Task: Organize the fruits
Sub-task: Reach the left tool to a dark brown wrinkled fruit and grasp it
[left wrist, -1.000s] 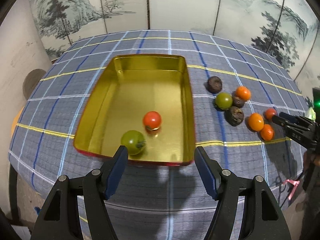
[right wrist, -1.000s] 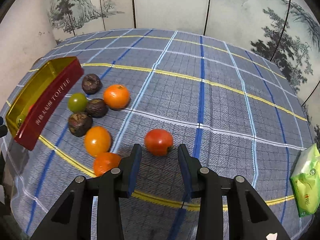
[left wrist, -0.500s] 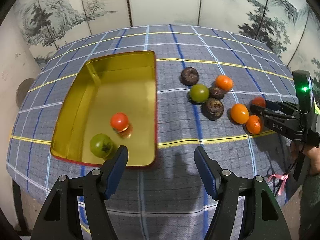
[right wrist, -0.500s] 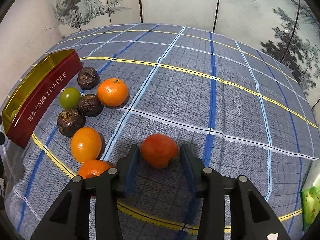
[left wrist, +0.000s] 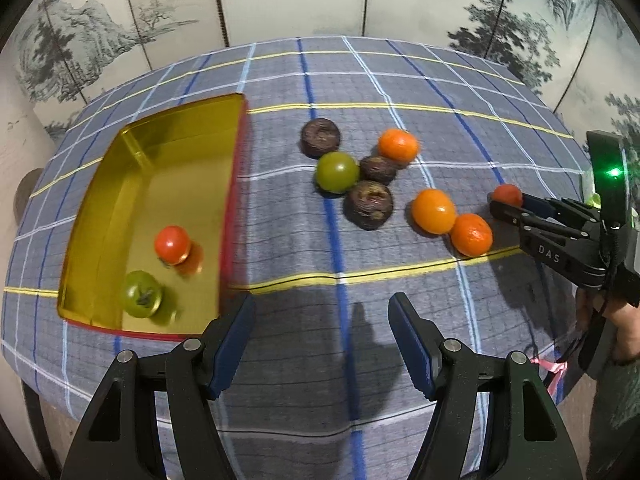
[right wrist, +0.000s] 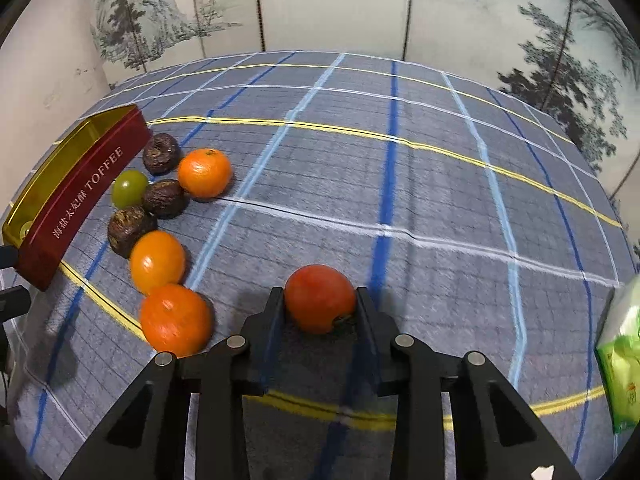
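Observation:
My right gripper (right wrist: 320,300) is shut on a red tomato (right wrist: 319,298) resting on the checked cloth; it also shows in the left wrist view (left wrist: 507,195). My left gripper (left wrist: 320,316) is open and empty, just right of the gold tin's (left wrist: 104,208) near corner. The tin holds a red tomato (left wrist: 172,244) and a green tomato (left wrist: 142,294). Loose on the cloth lie a green tomato (left wrist: 336,172), three dark brown fruits (left wrist: 368,204), and three oranges (left wrist: 434,211), (right wrist: 176,320).
The tin's red side reads TOFFEE (right wrist: 86,196). A green packet (right wrist: 622,364) lies at the right table edge. A painted folding screen (right wrist: 360,4) stands behind the table. The table's front edge drops off below my left gripper.
My right gripper has closed in on the red tomato, now between its fingers. My left gripper has swung right, away from the tin, toward the loose fruits.

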Motion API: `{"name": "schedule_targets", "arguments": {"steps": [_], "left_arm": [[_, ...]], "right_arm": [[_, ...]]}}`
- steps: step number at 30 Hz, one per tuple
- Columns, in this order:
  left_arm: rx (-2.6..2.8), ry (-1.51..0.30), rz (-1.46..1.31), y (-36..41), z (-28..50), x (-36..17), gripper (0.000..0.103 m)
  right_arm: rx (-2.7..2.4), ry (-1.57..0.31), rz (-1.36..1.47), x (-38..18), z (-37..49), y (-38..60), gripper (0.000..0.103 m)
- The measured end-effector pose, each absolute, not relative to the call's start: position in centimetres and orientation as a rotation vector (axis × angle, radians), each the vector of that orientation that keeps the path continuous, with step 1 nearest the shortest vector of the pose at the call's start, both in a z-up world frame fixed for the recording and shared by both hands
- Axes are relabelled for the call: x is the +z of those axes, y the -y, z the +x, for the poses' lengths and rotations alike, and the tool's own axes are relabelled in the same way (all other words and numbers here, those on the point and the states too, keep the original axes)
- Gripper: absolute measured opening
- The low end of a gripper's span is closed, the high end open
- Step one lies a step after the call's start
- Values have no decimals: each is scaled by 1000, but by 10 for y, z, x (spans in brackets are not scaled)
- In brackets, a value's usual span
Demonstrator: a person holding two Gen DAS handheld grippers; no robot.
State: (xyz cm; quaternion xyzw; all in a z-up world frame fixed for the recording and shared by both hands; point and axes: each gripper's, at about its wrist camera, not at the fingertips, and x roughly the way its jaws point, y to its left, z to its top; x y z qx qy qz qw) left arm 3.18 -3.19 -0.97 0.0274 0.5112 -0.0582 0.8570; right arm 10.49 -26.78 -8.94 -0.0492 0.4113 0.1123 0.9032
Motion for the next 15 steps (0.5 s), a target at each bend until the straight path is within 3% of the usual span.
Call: {"name": "schedule_targets", "arguments": {"steps": [15], "left_arm": [[-155,-1099,56,60,46,-20,69]], "right_arm": [[129,-839,-51,-93,80,311,31]]}}
